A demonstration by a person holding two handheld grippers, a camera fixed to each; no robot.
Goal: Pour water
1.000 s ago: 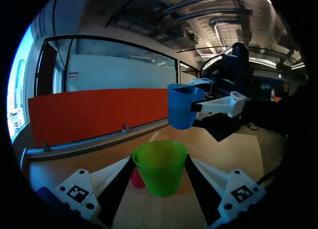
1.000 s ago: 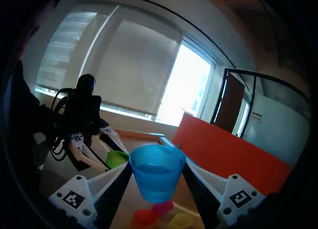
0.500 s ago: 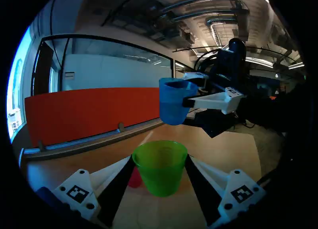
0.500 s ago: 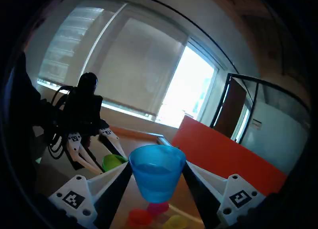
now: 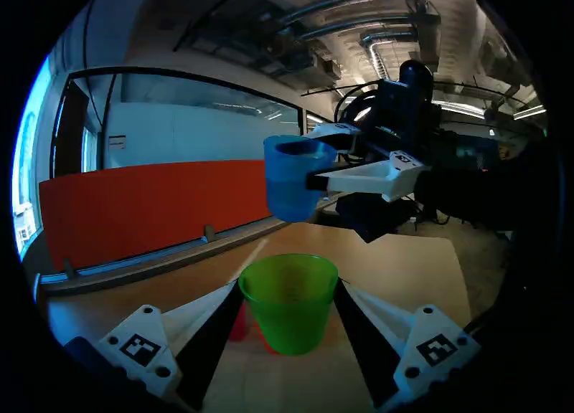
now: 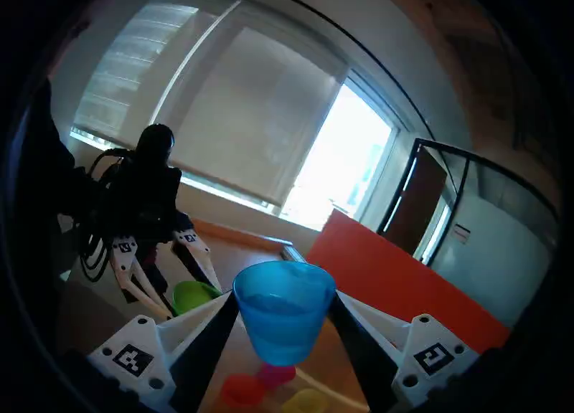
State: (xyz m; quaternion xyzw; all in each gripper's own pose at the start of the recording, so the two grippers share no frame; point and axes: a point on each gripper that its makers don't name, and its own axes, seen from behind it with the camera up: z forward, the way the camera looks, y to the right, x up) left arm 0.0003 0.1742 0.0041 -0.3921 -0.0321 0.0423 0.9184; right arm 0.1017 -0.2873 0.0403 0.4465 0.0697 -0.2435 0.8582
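A green cup (image 5: pixel 289 309) stands upright in my left gripper (image 5: pixel 287 320), both fingers pressing on its sides; I see no water in it. My right gripper (image 6: pixel 284 327) is shut on a blue cup (image 6: pixel 284 318) with water inside, held upright. In the left gripper view the blue cup (image 5: pixel 290 178) hangs above and slightly left of the green cup, with the right gripper (image 5: pixel 316 180) reaching in from the right. In the right gripper view the green cup (image 6: pixel 192 296) sits lower left, between the left gripper's fingers (image 6: pixel 133 269).
Below lies a wooden table (image 5: pixel 402 262) with an orange partition (image 5: pixel 151 205) along its far edge. Red, pink and yellow cups (image 6: pixel 276 395) stand on the table under the blue cup. A red cup (image 5: pixel 239 323) peeks from behind the green one.
The blue cup and right gripper have risen and drifted left in the left gripper view. The green cup stays in its grip, and sits lower and further left in the right gripper view.
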